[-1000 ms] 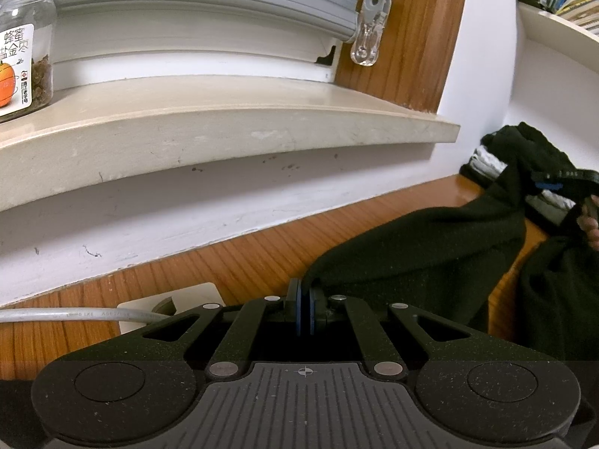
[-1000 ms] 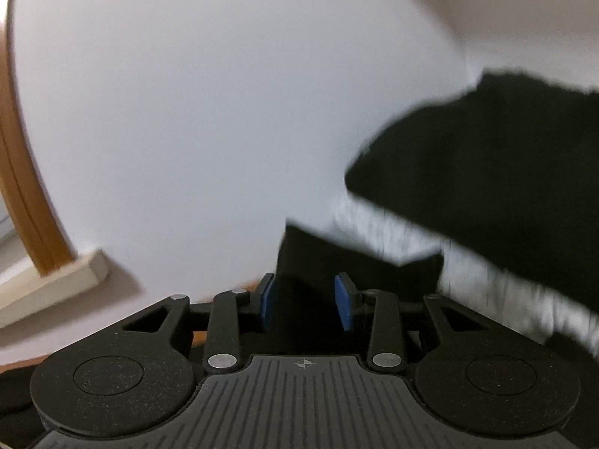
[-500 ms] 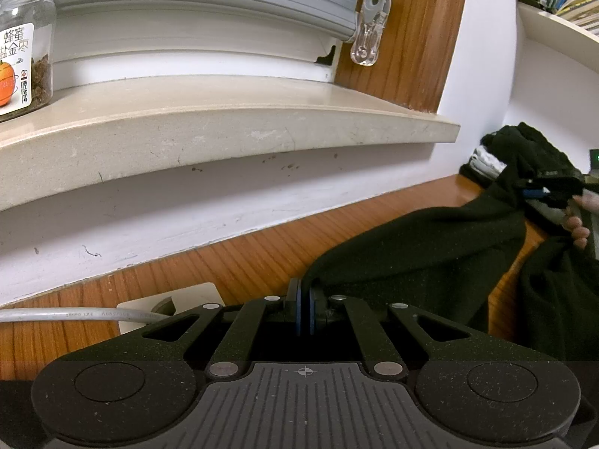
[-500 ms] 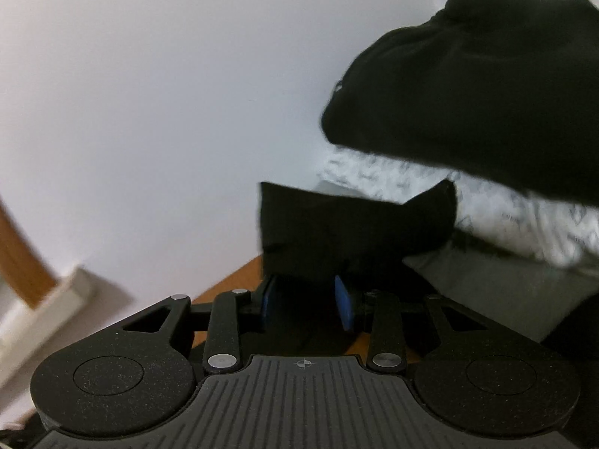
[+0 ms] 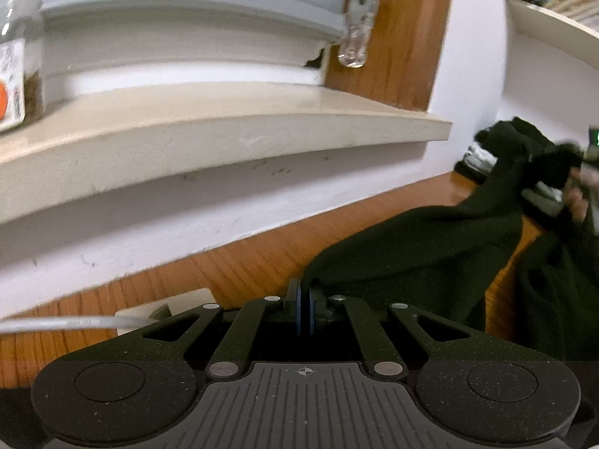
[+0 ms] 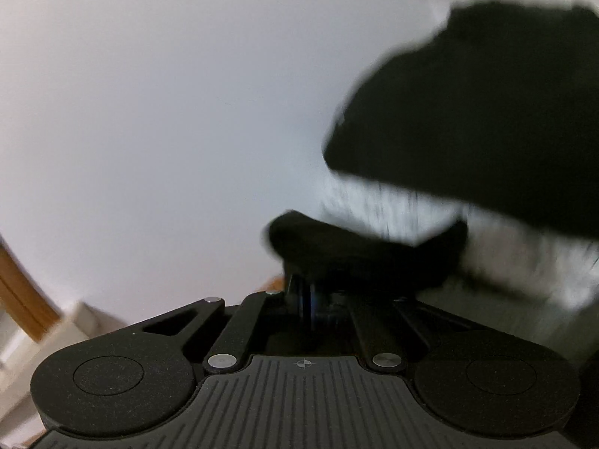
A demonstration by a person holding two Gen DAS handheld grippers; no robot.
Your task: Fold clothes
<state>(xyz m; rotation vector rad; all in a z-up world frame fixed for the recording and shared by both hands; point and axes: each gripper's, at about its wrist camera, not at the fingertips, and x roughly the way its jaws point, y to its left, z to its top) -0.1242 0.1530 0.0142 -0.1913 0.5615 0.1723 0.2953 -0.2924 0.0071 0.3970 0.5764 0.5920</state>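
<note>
A black garment (image 5: 411, 247) lies stretched across the wooden table (image 5: 224, 269). My left gripper (image 5: 305, 299) is shut on its near corner, low over the table. The far end rises toward the right edge of the left wrist view, where the right gripper (image 5: 576, 157) and a hand show blurred. In the right wrist view, my right gripper (image 6: 309, 292) has its jaws shut on a fold of the same black cloth (image 6: 355, 250), which bunches over the fingertips and hides them.
A pile of clothes lies behind, black fabric (image 6: 486, 112) on top of a white patterned cloth (image 6: 524, 254). A stone window sill (image 5: 224, 131) carries a jar (image 5: 15, 82). A white socket (image 5: 164, 307) with a cable (image 5: 75, 323) sits at the table's left.
The right jaws, apart around the black cloth before, have closed on it. The right view has shifted and rolled and is now blurred. The left gripper keeps its hold in place.
</note>
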